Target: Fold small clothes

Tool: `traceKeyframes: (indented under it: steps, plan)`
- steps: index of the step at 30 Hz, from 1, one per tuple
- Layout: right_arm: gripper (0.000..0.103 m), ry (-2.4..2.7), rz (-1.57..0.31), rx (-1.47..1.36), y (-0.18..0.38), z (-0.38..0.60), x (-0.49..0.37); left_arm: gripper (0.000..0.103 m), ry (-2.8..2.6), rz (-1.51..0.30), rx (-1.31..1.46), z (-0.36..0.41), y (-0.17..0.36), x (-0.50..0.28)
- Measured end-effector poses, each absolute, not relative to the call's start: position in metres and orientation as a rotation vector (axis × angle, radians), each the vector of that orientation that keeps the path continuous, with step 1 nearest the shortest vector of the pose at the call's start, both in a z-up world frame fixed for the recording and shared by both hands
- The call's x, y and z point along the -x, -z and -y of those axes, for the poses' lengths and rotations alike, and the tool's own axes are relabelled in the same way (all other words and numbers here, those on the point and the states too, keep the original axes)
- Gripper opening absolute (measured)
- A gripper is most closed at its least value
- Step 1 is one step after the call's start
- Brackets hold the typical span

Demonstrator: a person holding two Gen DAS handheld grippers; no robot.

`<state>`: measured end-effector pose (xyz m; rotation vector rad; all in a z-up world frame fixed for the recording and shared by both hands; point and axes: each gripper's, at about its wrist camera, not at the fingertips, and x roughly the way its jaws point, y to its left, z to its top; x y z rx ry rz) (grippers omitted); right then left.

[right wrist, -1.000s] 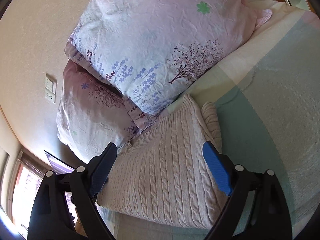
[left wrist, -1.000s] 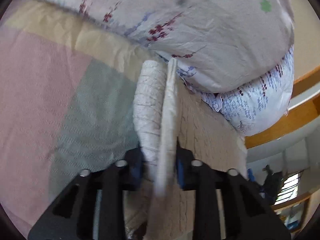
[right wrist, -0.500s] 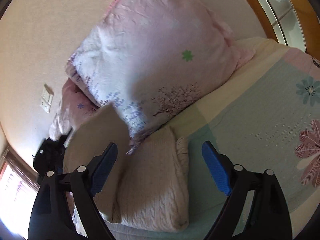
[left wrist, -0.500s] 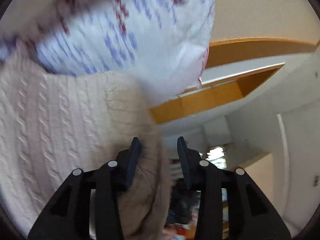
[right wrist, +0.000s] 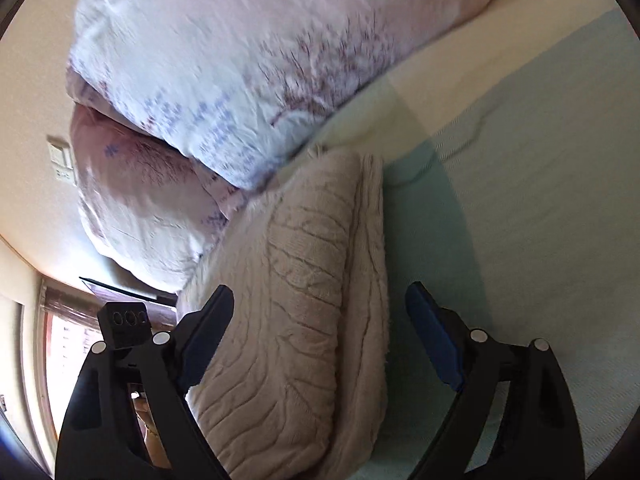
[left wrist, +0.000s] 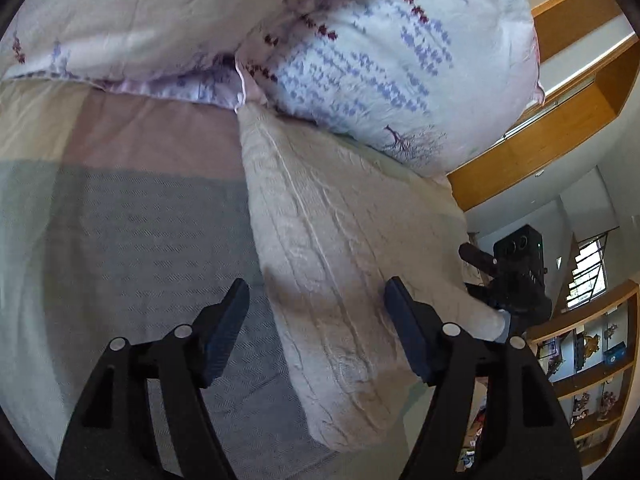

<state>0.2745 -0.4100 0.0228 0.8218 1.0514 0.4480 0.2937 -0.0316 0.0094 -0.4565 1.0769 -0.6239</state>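
A cream cable-knit sweater [left wrist: 344, 264] lies folded on the bed against the pillows; it also shows in the right wrist view [right wrist: 304, 320]. My left gripper [left wrist: 316, 320] is open and empty, with its jaws spread just above the folded sweater's near end. My right gripper [right wrist: 320, 344] is open and empty, with its jaws spread over the sweater from the other side. The right gripper's body [left wrist: 516, 276] shows beyond the sweater in the left wrist view, and the left gripper's body [right wrist: 126, 324] shows at lower left in the right wrist view.
Two floral pillows [left wrist: 392, 56] [right wrist: 240, 64] are stacked at the head of the bed, touching the sweater's far edge. The bedspread [left wrist: 120, 240] [right wrist: 520, 200] has pink, cream and green patches. A wooden headboard [left wrist: 560, 120] and shelves [left wrist: 592, 380] stand to the right.
My left gripper let go of the sweater's edge and opened wide. The raised flap now lies folded over the sweater. My right gripper moved in closer over the sweater, still open.
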Motion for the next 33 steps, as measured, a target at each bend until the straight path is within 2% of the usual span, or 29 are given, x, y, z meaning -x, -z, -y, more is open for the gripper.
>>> traceKeyframes:
  steps: [1, 2, 3, 4, 5, 6, 8, 10, 13, 15, 17, 19, 20, 21, 22, 23, 25, 27, 28, 30, 33]
  plan:
    - [0.078, -0.441, -1.044, -0.792, -0.024, 0.406, -0.275, 0.071, 0.637, -1.073, 0.473, 0.036, -0.006, -0.294]
    - [0.058, -0.461, -1.053, -0.797, -0.021, 0.402, -0.275, 0.072, 0.652, -1.066, 0.499, 0.039, -0.003, -0.296]
    - [0.047, -0.473, -1.071, -0.803, -0.017, 0.399, -0.275, 0.073, 0.648, -1.061, 0.512, 0.043, -0.002, -0.299]
    - [0.044, -0.482, -1.06, -0.815, -0.014, 0.397, -0.273, 0.073, 0.645, -1.05, 0.526, 0.046, -0.001, -0.301]
    - [0.04, -0.492, -1.042, -0.829, -0.013, 0.397, -0.271, 0.066, 0.65, -1.039, 0.541, 0.05, 0.002, -0.304]
    - [0.038, -0.498, -1.029, -0.847, -0.013, 0.396, -0.269, 0.061, 0.657, -1.028, 0.559, 0.051, 0.005, -0.306]
    - [0.037, -0.514, -0.993, -0.876, -0.017, 0.393, -0.262, 0.04, 0.694, -1.007, 0.605, 0.043, 0.005, -0.307]
    - [0.036, -0.553, -0.959, -0.886, -0.026, 0.385, -0.255, 0.033, 0.734, -0.992, 0.648, 0.026, -0.004, -0.304]
    - [0.035, -0.674, -0.935, -0.868, -0.039, 0.354, -0.25, 0.032, 0.755, -0.899, 0.582, -0.01, -0.03, -0.277]
    - [0.035, -0.722, -0.935, -0.811, -0.044, 0.325, -0.25, 0.035, 0.714, -0.842, 0.518, -0.037, -0.047, -0.261]
    - [0.039, -0.716, -0.974, -0.721, -0.039, 0.292, -0.259, 0.044, 0.579, -0.842, 0.388, -0.049, -0.051, -0.257]
    - [0.049, -0.606, -1.041, -0.59, -0.029, 0.27, -0.266, 0.046, 0.42, -0.842, 0.255, -0.053, -0.05, -0.252]
    - [0.058, -0.545, -1.039, -0.558, -0.028, 0.269, -0.265, 0.05, 0.39, -0.821, 0.213, -0.057, -0.054, -0.244]
    - [0.061, -0.524, -1.009, -0.562, -0.031, 0.273, -0.261, 0.056, 0.38, -0.794, 0.188, -0.061, -0.058, -0.235]
    - [0.062, -0.498, -0.94, -0.58, -0.04, 0.283, -0.255, 0.072, 0.361, -0.765, 0.168, -0.065, -0.063, -0.226]
    - [0.065, -0.483, -0.869, -0.598, -0.05, 0.294, -0.248, 0.08, 0.337, -0.731, 0.141, -0.068, -0.068, -0.215]
    - [0.066, -0.494, -0.822, -0.636, -0.06, 0.304, -0.246, 0.085, 0.315, -0.703, 0.105, -0.069, -0.072, -0.199]
    - [0.066, -0.518, -0.865, -0.654, -0.059, 0.3, -0.249, 0.101, 0.255, -0.716, 0.089, -0.07, -0.067, -0.184]
    - [0.066, -0.528, -0.912, -0.643, -0.054, 0.288, -0.258, 0.101, 0.224, -0.71, 0.081, -0.068, -0.066, -0.176]
    - [0.017, -0.526, -1.001, -0.598, -0.04, 0.27, -0.269, 0.101, 0.216, -0.722, 0.055, -0.055, -0.058, -0.17]
    - [0.013, -0.435, -0.97, -0.638, -0.038, 0.278, -0.276, 0.101, 0.166, -0.746, 0.019, -0.05, -0.048, -0.152]
